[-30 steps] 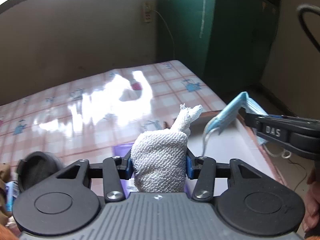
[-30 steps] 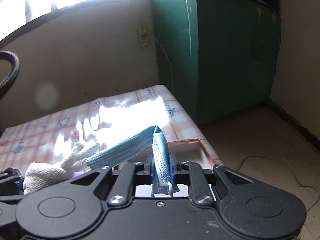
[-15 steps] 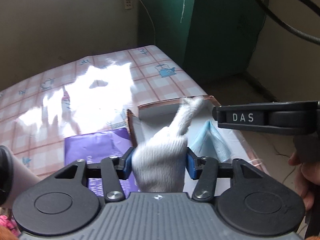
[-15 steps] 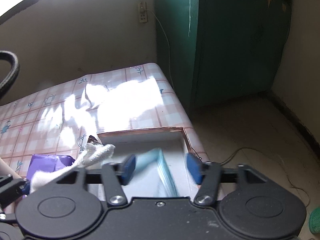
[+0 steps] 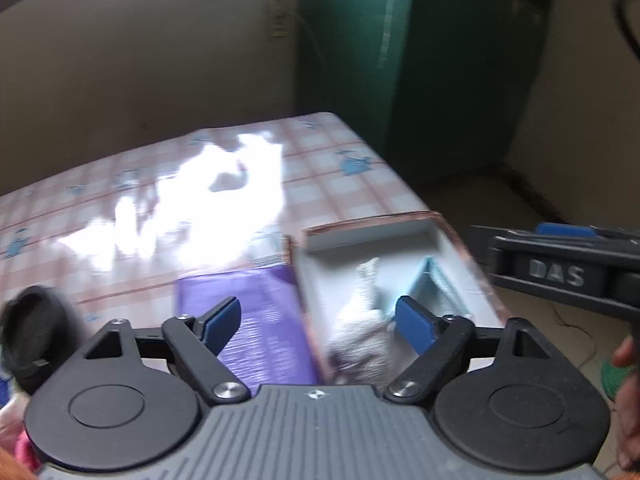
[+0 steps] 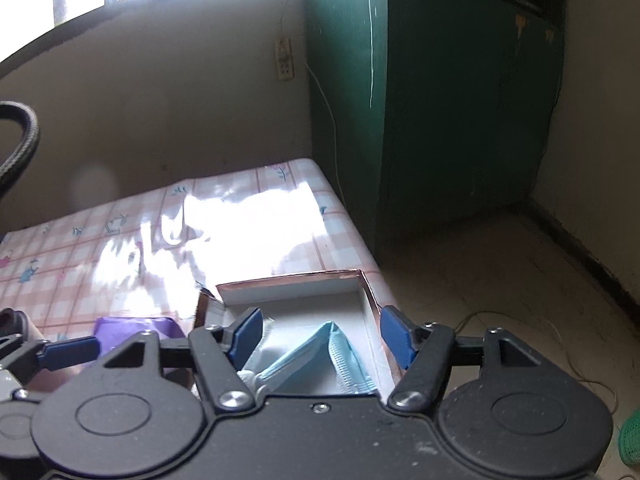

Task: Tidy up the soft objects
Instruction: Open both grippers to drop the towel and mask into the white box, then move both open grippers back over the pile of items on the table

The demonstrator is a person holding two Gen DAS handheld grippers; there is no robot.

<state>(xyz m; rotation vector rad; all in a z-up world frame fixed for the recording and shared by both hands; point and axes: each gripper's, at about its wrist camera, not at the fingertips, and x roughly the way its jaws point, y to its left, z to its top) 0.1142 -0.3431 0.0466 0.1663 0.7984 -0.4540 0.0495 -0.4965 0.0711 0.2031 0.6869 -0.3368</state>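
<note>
A white knitted glove [image 5: 360,336], blurred, lies in the white cardboard box [image 5: 368,226] on the checked tablecloth. A blue face mask [image 5: 436,284] lies beside it in the same box. My left gripper [image 5: 320,326] hangs just above the box's near left edge. Its jaws are opening and the pads [image 5: 224,324] touch nothing. My right gripper [image 6: 320,334] is over the box [image 6: 288,280] with its jaws also opening. The mask [image 6: 328,356] lies loose below it. In the left wrist view the right gripper [image 5: 560,272] shows at the box's right side.
A purple packet [image 5: 256,312] lies left of the box. A black round object [image 5: 32,328] sits at the near left. A green cabinet [image 6: 440,120] stands past the table's right edge. A cable runs over the floor, and a green mesh thing [image 6: 632,440] lies there.
The right gripper let go of the blue mask first, then the left gripper released the white glove. Both now lie in the box, and both grippers stand wide apart.
</note>
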